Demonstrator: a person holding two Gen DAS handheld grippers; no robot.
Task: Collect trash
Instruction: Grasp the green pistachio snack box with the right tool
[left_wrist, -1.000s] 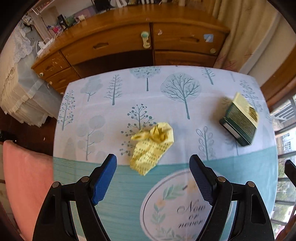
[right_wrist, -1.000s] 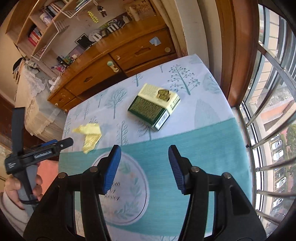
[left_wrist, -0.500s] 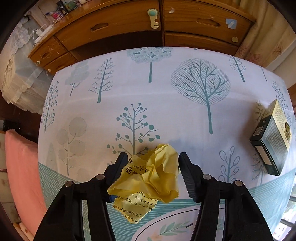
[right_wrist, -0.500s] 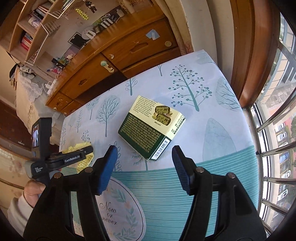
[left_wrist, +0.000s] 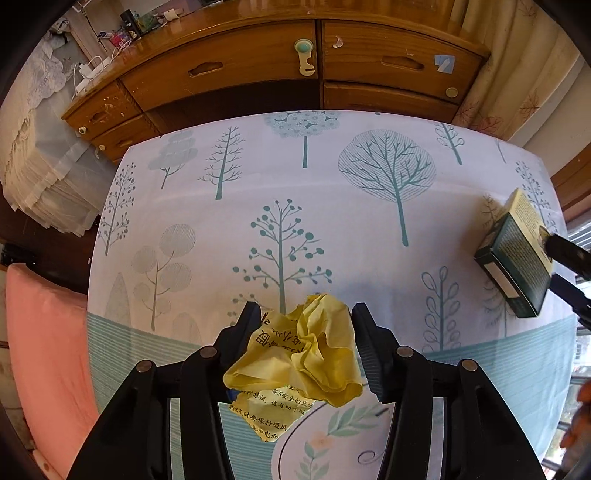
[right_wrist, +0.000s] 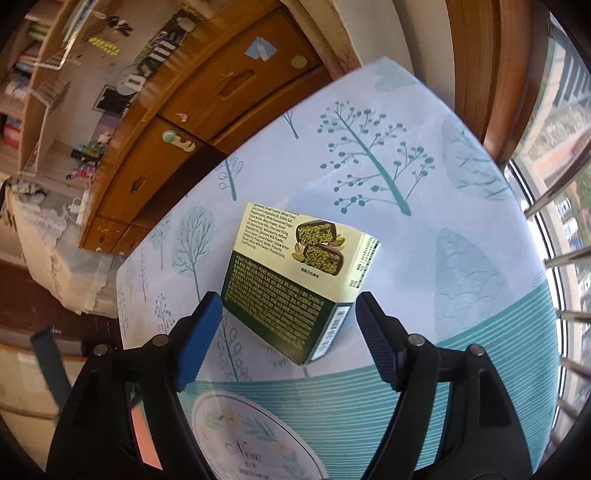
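A crumpled yellow paper (left_wrist: 301, 360) with printed Chinese text is pinched between the fingers of my left gripper (left_wrist: 303, 345), just above the tree-print tablecloth (left_wrist: 280, 206). A green and cream snack box (right_wrist: 295, 284) lies on the cloth; it also shows at the right edge of the left wrist view (left_wrist: 515, 258). My right gripper (right_wrist: 288, 336) is open, its blue-padded fingers (right_wrist: 195, 343) on either side of the box's near corner, not touching it.
A wooden dresser with drawers (left_wrist: 295, 70) stands beyond the table's far edge. A pink cushion (left_wrist: 44, 350) lies left of the table. A window with bars (right_wrist: 554, 240) is on the right. A curtain (left_wrist: 517, 62) hangs at the far right.
My left gripper moved forward and shut on the yellow paper, lifting it slightly. My right gripper moved closer to the snack box, which now sits between its open fingers.
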